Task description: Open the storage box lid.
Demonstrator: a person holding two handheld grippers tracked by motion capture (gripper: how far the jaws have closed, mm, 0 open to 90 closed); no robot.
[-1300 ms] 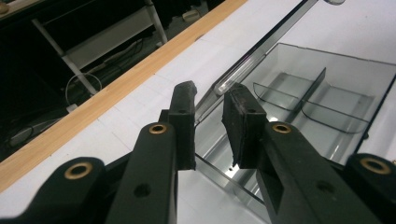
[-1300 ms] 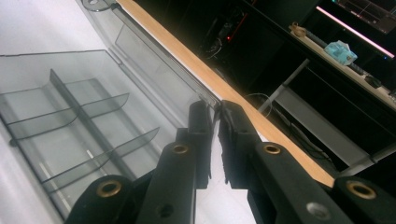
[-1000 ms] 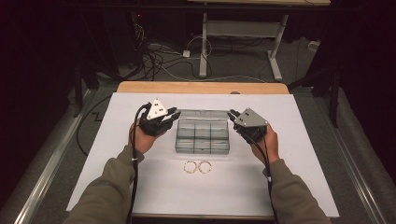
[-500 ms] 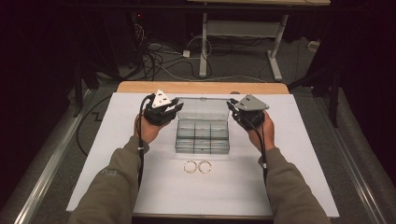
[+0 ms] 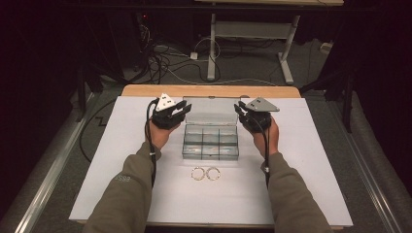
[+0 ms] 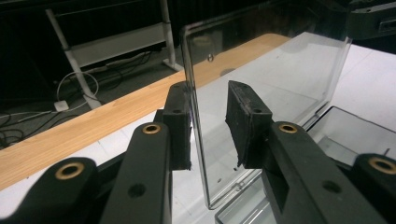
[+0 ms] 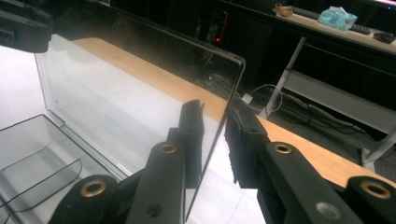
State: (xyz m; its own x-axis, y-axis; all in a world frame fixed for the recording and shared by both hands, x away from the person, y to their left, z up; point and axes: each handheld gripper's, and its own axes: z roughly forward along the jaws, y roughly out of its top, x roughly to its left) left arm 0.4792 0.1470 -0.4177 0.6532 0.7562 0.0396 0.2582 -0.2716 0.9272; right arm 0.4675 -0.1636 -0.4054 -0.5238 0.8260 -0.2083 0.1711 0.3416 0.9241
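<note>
Box: clear compartment box (image 5: pixel 211 144) mid-worktop (image 5: pixel 311 160), lid (image 5: pixel 212 110) raised upright at far side.
Left gripper (image 6: pixel 208 122): spread, jaws straddling lid's left edge (one pad touching or nearly so, other apart).
Right gripper (image 7: pixel 214 135): spread, straddling lid's right edge; contact unclear.
Rings: two rings (image 5: pixel 205 174) side by side, just in front of box.

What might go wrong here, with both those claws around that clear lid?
1. The lid stands upright with its edges between open jaws; the left gripper isn't clamped, so it might swing down again.
2. If the right gripper pushes unevenly, the thin lid could twist at its hinge.
3. The light box might slide toward the two rings lying close in front of it.
</note>
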